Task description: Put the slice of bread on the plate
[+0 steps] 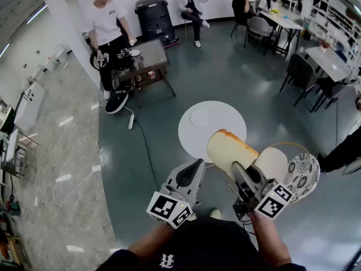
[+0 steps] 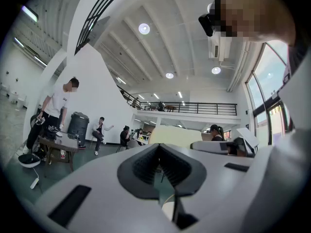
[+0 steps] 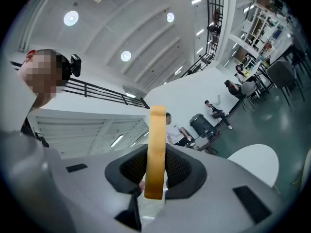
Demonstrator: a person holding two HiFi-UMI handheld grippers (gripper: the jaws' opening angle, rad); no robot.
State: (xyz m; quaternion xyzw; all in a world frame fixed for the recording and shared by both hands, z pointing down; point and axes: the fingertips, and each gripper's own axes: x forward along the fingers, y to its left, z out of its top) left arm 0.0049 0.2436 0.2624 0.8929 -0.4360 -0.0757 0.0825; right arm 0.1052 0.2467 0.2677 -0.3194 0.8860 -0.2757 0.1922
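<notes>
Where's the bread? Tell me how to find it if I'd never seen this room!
Find the round white table in the middle of the dark floor. At the table's near edge, the right gripper is pinching the slice of bread. It's a thick, pale slab with a golden-brown crust, while the patterned plate beside it is round and flat.

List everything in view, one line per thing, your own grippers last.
Slice of bread: one, pale with a golden crust, held upright in the right gripper's fingers.
Round table: one, white, on the floor ahead.
Patterned plate: one, white with a dark pattern, right of the bread.
Low table: one, dark, far left.
Bin: one, black, behind the low table.
Standing person: one, white shirt, beside the low table.
Left gripper: grey, shut, empty.
Right gripper: grey, shut on the bread.
</notes>
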